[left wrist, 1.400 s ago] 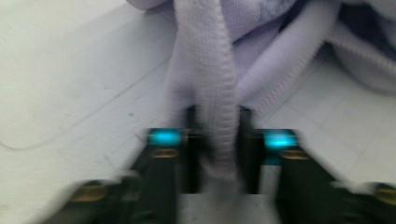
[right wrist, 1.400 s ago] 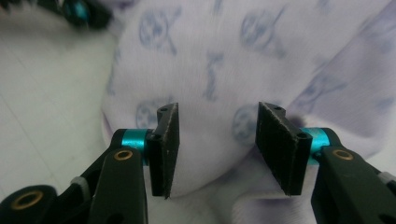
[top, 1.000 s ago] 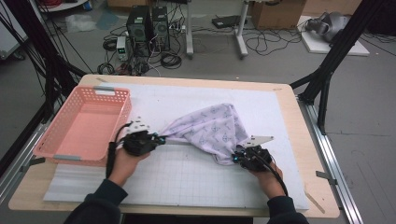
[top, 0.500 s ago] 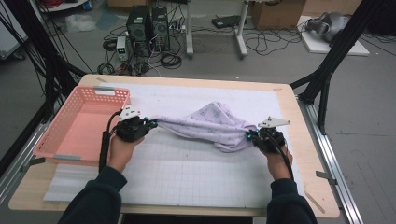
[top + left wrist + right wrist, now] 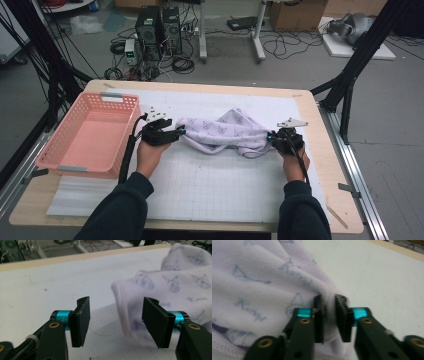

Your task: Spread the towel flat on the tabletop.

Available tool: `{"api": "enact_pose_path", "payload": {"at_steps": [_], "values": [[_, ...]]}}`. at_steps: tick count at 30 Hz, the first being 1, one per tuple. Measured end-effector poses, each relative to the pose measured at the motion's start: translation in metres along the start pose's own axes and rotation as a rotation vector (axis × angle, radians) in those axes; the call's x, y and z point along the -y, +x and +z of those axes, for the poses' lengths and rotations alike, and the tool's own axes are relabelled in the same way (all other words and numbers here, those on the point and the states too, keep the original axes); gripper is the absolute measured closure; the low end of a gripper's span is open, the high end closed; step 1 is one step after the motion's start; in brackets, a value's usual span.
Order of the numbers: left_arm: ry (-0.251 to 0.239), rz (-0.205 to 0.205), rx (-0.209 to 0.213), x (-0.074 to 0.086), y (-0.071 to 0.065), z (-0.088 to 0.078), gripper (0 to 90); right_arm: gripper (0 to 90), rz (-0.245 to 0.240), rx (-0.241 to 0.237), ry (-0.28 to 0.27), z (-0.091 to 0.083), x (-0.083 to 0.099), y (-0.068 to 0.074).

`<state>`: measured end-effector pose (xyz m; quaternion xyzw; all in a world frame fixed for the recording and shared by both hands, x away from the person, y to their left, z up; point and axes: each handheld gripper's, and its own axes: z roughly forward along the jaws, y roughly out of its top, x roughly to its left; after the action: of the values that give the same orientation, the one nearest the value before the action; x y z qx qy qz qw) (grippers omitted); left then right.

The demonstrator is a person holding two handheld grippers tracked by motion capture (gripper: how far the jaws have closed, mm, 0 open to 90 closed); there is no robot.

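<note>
A pink basket (image 5: 87,135) sits along the left edge of the surface (image 5: 215,210), just beside the left hand-held gripper (image 5: 176,132), with nothing lying between the two grippers but the cloth itself. Beyond the far edge, on the floor, stand two dark computer towers (image 5: 159,26) among loose cables, well away from the work. The pale lilac garment (image 5: 225,132), printed all over with small bluish figures, lies bunched in a long rumpled band across the middle of the surface, nearer the far edge than the near one, humped in the centre and tapering toward each end. Its left end shows a white ribbed hem (image 5: 122,307) that hangs loose between the left hand-held gripper's pads (image 5: 81,320); those jaws have just been opening and now stand spread, the cloth between them but not pinched. At the right end, the right hand-held gripper (image 5: 329,317) has also just been easing open, yet a fold of the fabric is still caught between its two pads (image 5: 319,317), which stand close together on it.
</note>
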<state>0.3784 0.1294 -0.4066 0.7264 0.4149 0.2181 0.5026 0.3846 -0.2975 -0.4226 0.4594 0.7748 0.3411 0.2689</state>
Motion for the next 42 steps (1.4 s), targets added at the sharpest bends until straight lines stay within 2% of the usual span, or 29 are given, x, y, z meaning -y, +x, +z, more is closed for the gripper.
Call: {"api": "enact_pose_path", "payload": {"at_steps": [3,5,7,10,12,16,20,22,24,25,27,29,30,32,34,37,39,41,42], "values": [[0.004,0.075,0.052,0.000,-0.013,-0.014,39.4,64.2,0.028,-0.035,-0.027,-0.010,-0.001,0.000],[-0.007,0.113,0.115,0.002,-0.025,-0.021,42.6,63.6,0.013,-0.051,-0.048,-0.019,-0.001,0.003],[0.024,0.157,0.183,0.006,-0.039,-0.022,46.5,63.4,-0.008,-0.064,-0.068,-0.028,0.000,0.007],[0.055,0.187,0.253,0.013,-0.053,-0.018,50.1,62.8,-0.040,-0.083,-0.099,-0.041,0.004,0.016],[0.089,0.215,0.273,0.019,-0.062,-0.010,49.9,62.8,-0.061,-0.103,-0.111,-0.049,0.008,0.023],[0.133,0.247,0.251,0.025,-0.073,0.011,41.9,63.0,-0.084,-0.154,-0.149,-0.059,0.014,0.033],[0.198,0.242,0.189,0.030,-0.075,0.035,34.8,63.0,-0.116,-0.246,-0.139,-0.059,0.018,0.047],[0.220,0.215,0.148,0.033,-0.074,0.045,35.2,63.7,-0.150,-0.288,-0.114,-0.055,0.018,0.054],[0.225,0.182,0.125,0.033,-0.072,0.049,39.2,63.6,-0.162,-0.318,-0.100,-0.051,0.016,0.058],[0.221,0.179,0.125,0.033,-0.071,0.050,45.0,63.6,-0.166,-0.332,-0.094,-0.049,0.016,0.061],[0.230,0.190,0.139,0.032,-0.070,0.049,59.7,63.1,-0.180,-0.368,-0.077,-0.045,0.015,0.065],[0.235,0.175,0.167,0.031,-0.067,0.046,74.7,60.8,-0.208,-0.394,-0.050,-0.038,0.015,0.071],[0.240,0.166,0.179,0.030,-0.064,0.045,77.1,58.0,-0.221,-0.390,-0.030,-0.035,0.015,0.074],[0.251,0.148,0.205,0.028,-0.060,0.040,78.7,54.5,-0.248,-0.353,-0.005,-0.026,0.014,0.078],[0.245,0.144,0.232,0.025,-0.056,0.031,78.9,55.6,-0.276,-0.301,0.032,-0.015,0.013,0.078],[0.219,0.138,0.289,0.019,-0.051,0.014,79.0,66.7,-0.297,-0.280,0.067,-0.002,0.014,0.076],[0.209,0.120,0.337,0.016,-0.047,0.002,78.9,78.1,-0.286,-0.301,0.064,-0.003,0.011,0.075],[0.191,0.100,0.356,0.014,-0.041,-0.010,78.9,81.2,-0.292,-0.368,0.090,-0.008,0.009,0.078],[0.181,0.091,0.360,0.013,-0.037,-0.017,79.0,81.5,-0.316,-0.414,0.104,-0.010,0.009,0.082]]}}
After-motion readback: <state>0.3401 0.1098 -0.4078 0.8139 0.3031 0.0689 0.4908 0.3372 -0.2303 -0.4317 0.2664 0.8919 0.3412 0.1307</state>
